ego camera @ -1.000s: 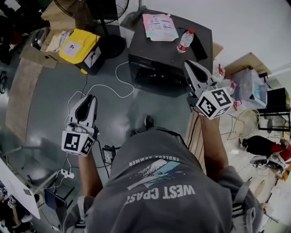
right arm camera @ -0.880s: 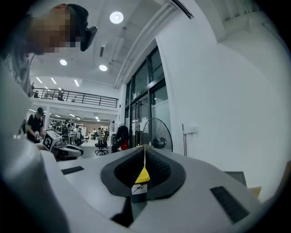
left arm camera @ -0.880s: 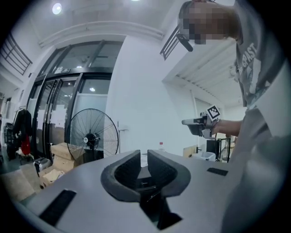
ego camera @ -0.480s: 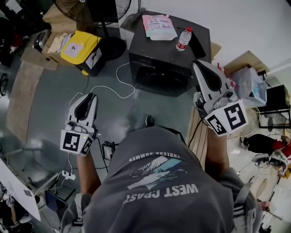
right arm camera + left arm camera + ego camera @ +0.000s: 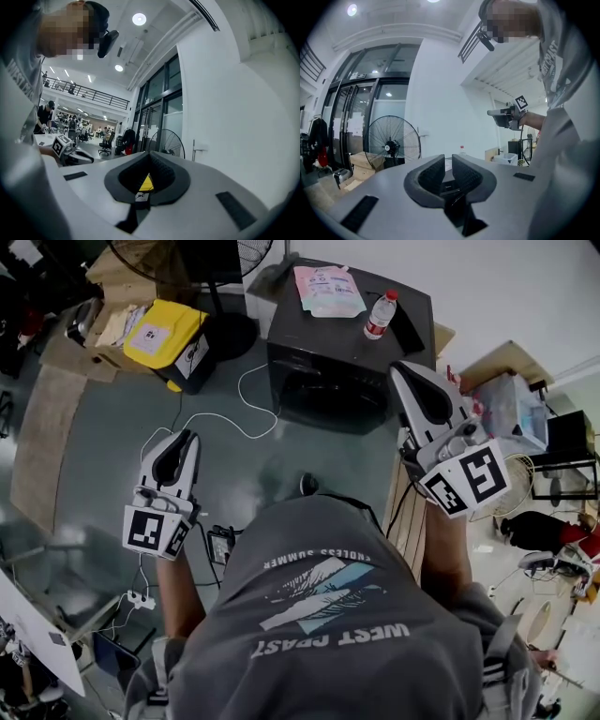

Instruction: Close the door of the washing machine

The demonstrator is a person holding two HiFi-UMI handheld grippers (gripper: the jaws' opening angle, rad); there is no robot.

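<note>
The dark washing machine [image 5: 342, 343] stands ahead of me on the floor. Its round door [image 5: 323, 395] appears to lie flush with the front. My right gripper [image 5: 401, 371] hangs level above the machine's right front corner, shut and empty, touching nothing. In the right gripper view its pads [image 5: 159, 171] meet at the tip. My left gripper [image 5: 182, 437] floats over the floor well left of the machine, holding nothing. A narrow gap parts its pads [image 5: 431, 176], and the machine [image 5: 449, 185] shows through it.
A pink pouch [image 5: 328, 289] and a water bottle [image 5: 380, 315] lie on the machine's top. A floor fan's base [image 5: 230, 334] and a yellow case [image 5: 159, 334] sit to its left. A white cable [image 5: 234, 423] loops over the floor. A wooden board [image 5: 403, 521] and a clear bin [image 5: 511, 413] are at the right.
My right gripper has risen away from the machine's front right side and rolled, looming larger in the head view. The left gripper has barely shifted.
</note>
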